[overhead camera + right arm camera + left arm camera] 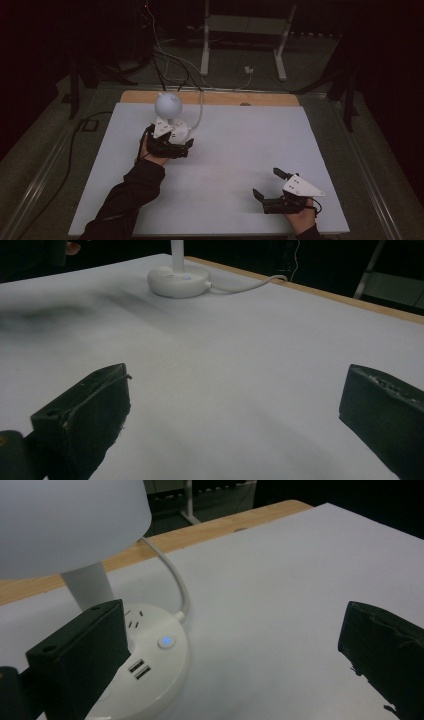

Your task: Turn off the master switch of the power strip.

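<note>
The white surface (225, 165) carries one thing, a small white desk lamp (167, 107) at its far left, close to the wooden back edge. Its round shade (70, 520) sits on a thin upright stem (90, 582), so it is probably top-heavy and light, plastic by the look of it, and smooth enough to slip. The wide round base (160, 660) with sockets, USB ports and a lit blue button (166, 641) looks the steadier place to hold; the stem would fit the tongs better. Its white cable (172, 577) trails off the back edge and may tug if the lamp is moved. The left tongs (235, 650) stand wide open, one jaw just over the base; the right tongs (235, 410), well apart near the front right, are open and empty too.
</note>
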Demonstrator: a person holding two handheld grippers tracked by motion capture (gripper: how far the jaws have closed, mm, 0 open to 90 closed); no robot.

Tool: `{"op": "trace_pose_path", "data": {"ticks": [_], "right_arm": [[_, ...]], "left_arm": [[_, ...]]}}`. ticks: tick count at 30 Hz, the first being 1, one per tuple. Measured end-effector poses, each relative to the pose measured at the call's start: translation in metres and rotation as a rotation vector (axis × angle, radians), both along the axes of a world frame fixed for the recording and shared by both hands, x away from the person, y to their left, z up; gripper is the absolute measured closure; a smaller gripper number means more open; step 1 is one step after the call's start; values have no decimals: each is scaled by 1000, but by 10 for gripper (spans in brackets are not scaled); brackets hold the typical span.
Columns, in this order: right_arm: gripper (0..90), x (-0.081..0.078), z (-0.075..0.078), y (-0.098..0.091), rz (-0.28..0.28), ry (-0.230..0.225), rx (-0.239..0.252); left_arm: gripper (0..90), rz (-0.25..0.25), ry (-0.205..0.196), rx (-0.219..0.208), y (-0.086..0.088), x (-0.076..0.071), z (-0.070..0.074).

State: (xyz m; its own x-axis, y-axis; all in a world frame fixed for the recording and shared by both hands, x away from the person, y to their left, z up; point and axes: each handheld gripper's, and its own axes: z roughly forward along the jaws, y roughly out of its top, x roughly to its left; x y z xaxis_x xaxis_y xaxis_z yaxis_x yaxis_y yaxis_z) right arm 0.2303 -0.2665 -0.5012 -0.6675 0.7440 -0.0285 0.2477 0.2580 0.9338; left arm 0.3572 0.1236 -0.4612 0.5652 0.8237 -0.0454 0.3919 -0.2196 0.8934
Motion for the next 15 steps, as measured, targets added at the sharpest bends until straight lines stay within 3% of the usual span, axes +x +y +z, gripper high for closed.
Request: {"op": "trace_pose_path", "data": {"ticks": [15], "right_arm": [[0,0,0,-1,3,0,6]], "left_arm": [[24,11,17,30,-13,16,-16]]}}
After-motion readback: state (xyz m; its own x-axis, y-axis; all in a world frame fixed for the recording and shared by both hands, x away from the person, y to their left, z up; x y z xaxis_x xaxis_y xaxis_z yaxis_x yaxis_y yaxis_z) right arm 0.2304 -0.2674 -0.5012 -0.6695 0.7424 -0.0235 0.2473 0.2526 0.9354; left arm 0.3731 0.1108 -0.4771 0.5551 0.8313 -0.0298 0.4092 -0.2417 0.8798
